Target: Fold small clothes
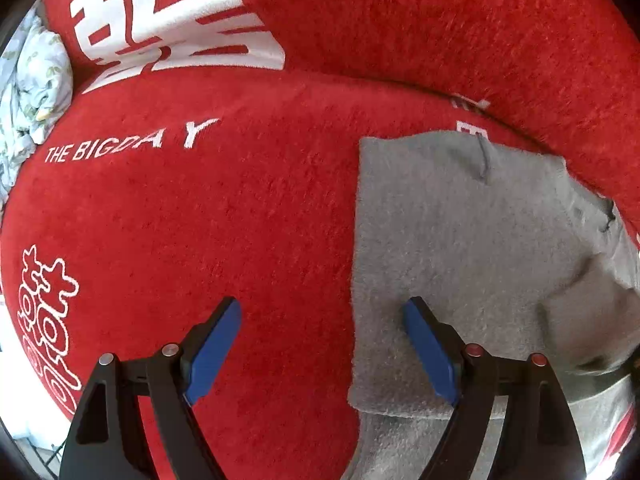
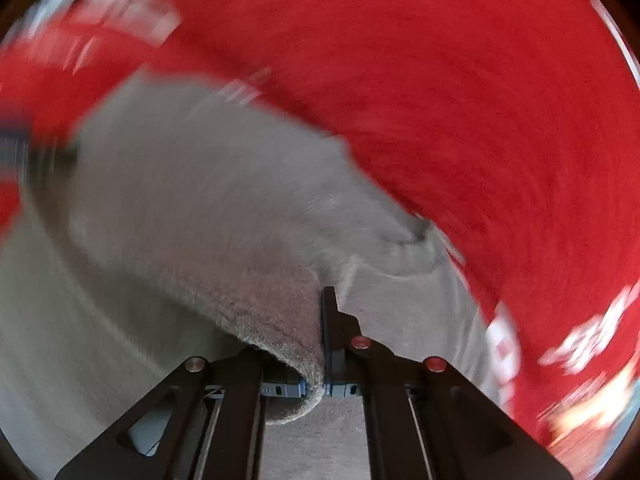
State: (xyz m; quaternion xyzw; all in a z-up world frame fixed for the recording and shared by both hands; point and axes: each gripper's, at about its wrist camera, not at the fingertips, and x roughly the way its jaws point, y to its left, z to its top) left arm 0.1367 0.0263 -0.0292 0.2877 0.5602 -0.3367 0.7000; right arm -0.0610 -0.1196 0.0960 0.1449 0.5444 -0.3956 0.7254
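Observation:
A grey fleecy garment (image 1: 460, 260) lies folded on a red blanket (image 1: 240, 220), with a straight left edge and a rumpled right side. My left gripper (image 1: 322, 302) hangs open just above it, and its blue pads (image 1: 218, 344) straddle that left edge: one finger is over the blanket, the other over the grey cloth. Nothing is pinched between them. In the blurred right wrist view, my right gripper (image 2: 320, 308) is shut on a fold of the grey garment (image 2: 200, 200). That fold drapes over and hides its left finger. Red blanket (image 2: 480, 100) fills the background there.
White lettering "THE BIGDAY" (image 1: 128, 144) and a large white character (image 1: 168, 20) are printed on the blanket. A crumpled pale blue floral cloth (image 1: 36, 80) lies at its far left edge. A blanket fold runs behind the garment.

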